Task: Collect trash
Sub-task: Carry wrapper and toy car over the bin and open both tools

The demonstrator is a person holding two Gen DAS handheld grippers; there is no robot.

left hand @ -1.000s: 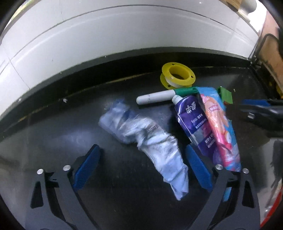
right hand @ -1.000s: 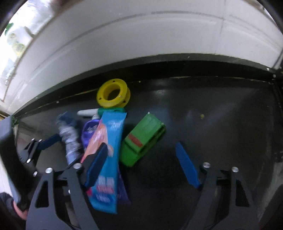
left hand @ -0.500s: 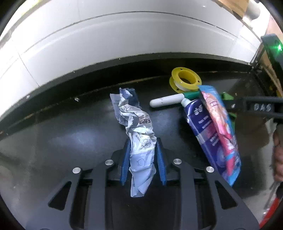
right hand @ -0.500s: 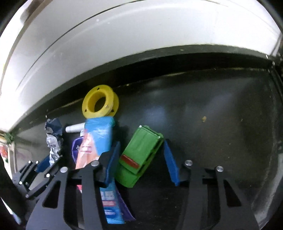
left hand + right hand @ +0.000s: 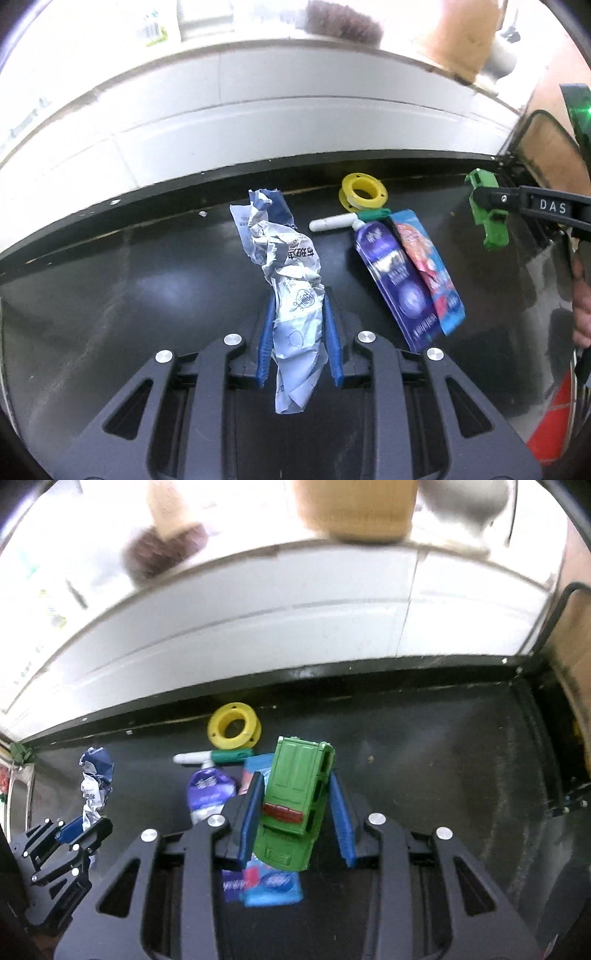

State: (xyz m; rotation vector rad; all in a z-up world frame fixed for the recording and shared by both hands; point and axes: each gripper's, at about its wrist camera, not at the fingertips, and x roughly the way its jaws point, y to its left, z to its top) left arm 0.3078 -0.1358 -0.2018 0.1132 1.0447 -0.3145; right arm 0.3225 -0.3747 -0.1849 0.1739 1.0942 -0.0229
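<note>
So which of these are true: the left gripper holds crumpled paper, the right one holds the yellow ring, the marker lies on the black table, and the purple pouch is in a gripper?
1. The left gripper holds crumpled paper. True.
2. The right gripper holds the yellow ring. False: it is shut on a green toy car; the ring lies on the table.
3. The marker lies on the table. True.
4. The purple pouch is in a gripper. False: it lies on the table under a pink and blue pouch.

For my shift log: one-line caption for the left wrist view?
Left hand-held gripper clamps crumpled white-and-blue paper wrapper above black tabletop.
</note>
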